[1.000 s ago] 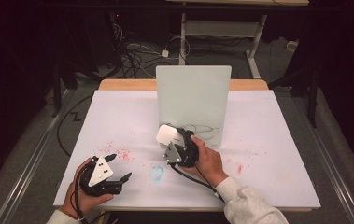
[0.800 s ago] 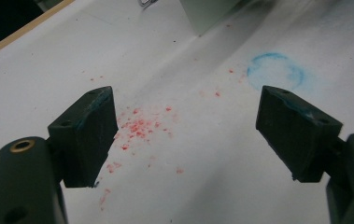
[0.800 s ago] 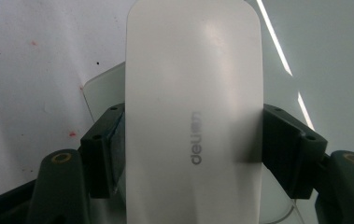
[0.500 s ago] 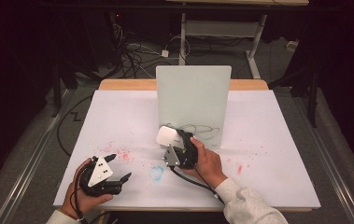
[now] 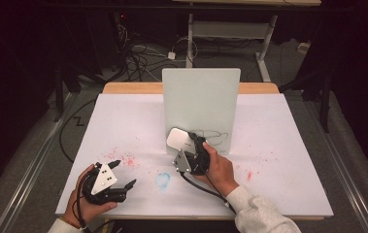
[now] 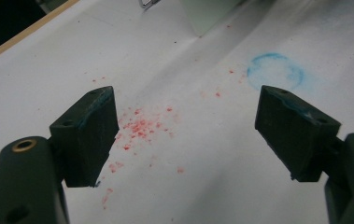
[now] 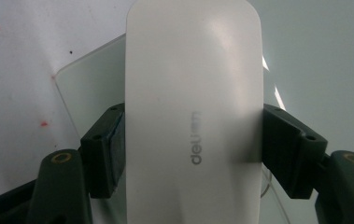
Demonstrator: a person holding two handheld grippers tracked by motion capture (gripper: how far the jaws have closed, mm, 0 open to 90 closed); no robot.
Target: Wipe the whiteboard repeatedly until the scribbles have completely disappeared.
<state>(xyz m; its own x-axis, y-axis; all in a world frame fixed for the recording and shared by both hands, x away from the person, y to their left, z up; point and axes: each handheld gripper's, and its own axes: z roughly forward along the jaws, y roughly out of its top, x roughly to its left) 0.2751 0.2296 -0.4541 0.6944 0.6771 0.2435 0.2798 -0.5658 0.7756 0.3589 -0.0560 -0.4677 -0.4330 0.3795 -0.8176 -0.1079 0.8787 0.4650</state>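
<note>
White and smooth, the eraser sits clamped in our right gripper at the foot of the upright board near the table's middle, so we judge we are about to wipe the black scribble; next we must press it flat and sweep across. Our left gripper rests with jaws apart by the near left corner, and against the earlier frames nothing has shifted

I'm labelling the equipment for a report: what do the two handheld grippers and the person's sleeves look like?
Both the left gripper and the right gripper are black with blocky jaws, brass-ringed screw holes, a grey three-cornered plate with dark dots, and a black cable. The left pads carry blue smears. The right sleeve is light grey.
</note>
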